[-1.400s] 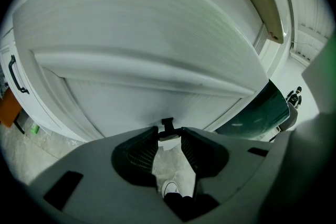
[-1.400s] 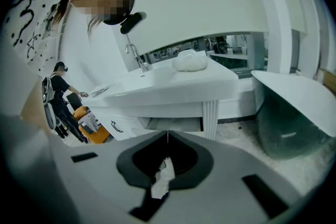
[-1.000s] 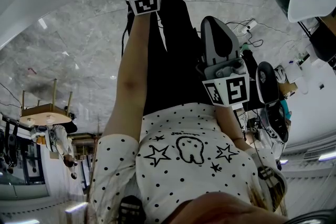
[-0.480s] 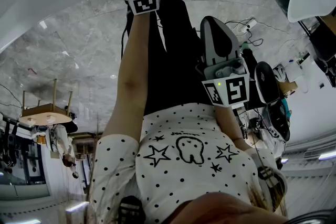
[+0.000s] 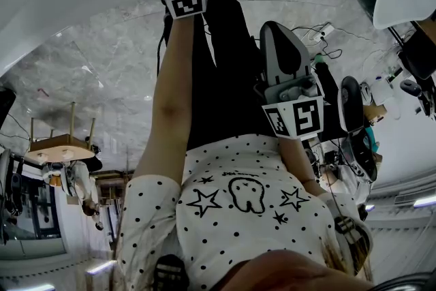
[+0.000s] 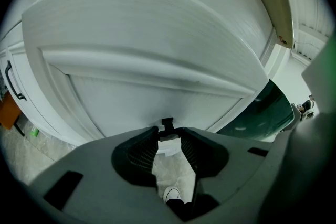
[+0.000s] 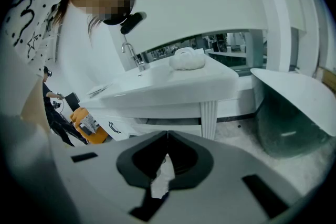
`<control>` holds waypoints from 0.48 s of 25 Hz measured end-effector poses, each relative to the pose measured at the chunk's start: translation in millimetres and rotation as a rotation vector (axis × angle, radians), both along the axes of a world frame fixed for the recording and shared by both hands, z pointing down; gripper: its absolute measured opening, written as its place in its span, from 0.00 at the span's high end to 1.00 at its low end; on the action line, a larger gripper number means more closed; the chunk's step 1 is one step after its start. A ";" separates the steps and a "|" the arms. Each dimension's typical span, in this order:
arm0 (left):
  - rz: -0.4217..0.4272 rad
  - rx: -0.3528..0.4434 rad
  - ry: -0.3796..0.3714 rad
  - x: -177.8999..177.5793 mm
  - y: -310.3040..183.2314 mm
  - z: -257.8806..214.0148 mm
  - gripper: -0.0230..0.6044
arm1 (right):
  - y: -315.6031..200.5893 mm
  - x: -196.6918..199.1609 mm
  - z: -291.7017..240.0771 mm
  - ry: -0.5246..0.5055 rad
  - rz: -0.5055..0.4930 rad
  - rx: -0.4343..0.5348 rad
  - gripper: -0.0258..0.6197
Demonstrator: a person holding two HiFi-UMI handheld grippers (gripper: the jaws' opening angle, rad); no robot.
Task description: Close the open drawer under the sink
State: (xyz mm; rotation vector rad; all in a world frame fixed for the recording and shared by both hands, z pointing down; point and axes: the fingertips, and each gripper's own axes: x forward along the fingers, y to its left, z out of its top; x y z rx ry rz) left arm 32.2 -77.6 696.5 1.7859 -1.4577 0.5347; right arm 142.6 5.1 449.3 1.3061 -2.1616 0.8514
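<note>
Closest in, the person's white shirt printed with dots and stars (image 5: 238, 215) and black trousers (image 5: 225, 71) filled the middle of the head view. The right gripper (image 7: 167, 135) hung beside the right hip, its fingers pressed together at the tips with nothing between them. The bare left arm (image 5: 170, 92) reached straight ahead to the left gripper (image 6: 169, 136), whose marker cube sat just under an overhanging white edge at the top of the head view. That gripper's fingers stood only a narrow gap apart, closed on the small black drawer handle (image 6: 167, 124) lodged between their tips. Directly beyond the tips rose the white panelled drawer front (image 6: 157, 50), which filled most of the left gripper view. Its right-hand corner stood out in front of a dark green glass panel (image 6: 268, 113), and its lower edge hung over a strip of grey speckled floor (image 6: 31, 149). Further left, a black pull handle (image 6: 13, 81) showed on a neighbouring white cabinet. On either side of the person's legs the head view showed open marble floor, with cables and equipment only out to the right. Well beyond the right gripper's tips stood a white sink counter (image 7: 173, 86) carrying a chrome tap (image 7: 134, 57) and a crumpled white cloth (image 7: 186, 59). A white fluted leg (image 7: 208, 115) stood under the counter's front edge. Open floor lay between that leg and a frosted glass tub (image 7: 291, 118) at the right.
</note>
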 end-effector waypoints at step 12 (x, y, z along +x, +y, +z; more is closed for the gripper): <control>-0.009 0.007 0.008 -4.9 -8.3 -3.2 0.74 | -3.0 -6.1 -0.3 0.003 -0.009 -0.006 0.94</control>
